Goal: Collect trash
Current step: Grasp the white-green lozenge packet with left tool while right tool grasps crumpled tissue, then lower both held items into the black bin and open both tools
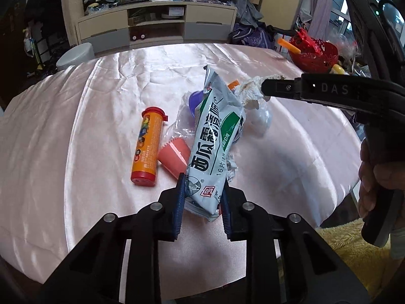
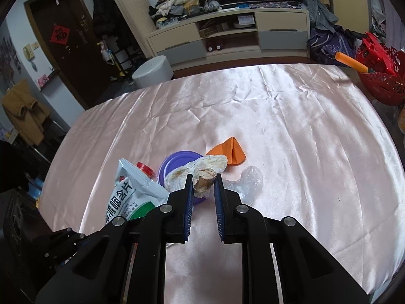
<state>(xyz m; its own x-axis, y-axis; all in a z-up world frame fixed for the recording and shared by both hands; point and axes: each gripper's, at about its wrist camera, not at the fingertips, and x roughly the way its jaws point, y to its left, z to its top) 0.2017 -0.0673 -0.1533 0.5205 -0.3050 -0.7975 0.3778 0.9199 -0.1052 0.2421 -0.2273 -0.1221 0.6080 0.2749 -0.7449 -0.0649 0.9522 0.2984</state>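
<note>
My left gripper [image 1: 202, 185] is shut on the near end of a grey-green lozenge packet [image 1: 215, 136], which rises tilted off the pink cloth. Beside it lie an orange tube with a red cap [image 1: 147, 147] and a pink ribbed cup [image 1: 174, 157] on its side. My right gripper [image 2: 203, 179] is shut on a stained, crumpled tissue [image 2: 202, 174] that lies partly over a purple lid [image 2: 177, 162]. In the left wrist view the right gripper [image 1: 264, 88] comes in from the right with the tissue [image 1: 249, 88] at its tips. The packet [image 2: 131, 190] shows at the left of the right wrist view.
An orange paper scrap [image 2: 229, 150] and a clear plastic wrapper [image 2: 249, 179] lie just past the tissue. A red basket [image 2: 379, 81] of toys stands at the table's far right corner. A grey stool [image 2: 152, 72] and a TV cabinet [image 2: 227, 33] stand beyond the table [image 2: 278, 106].
</note>
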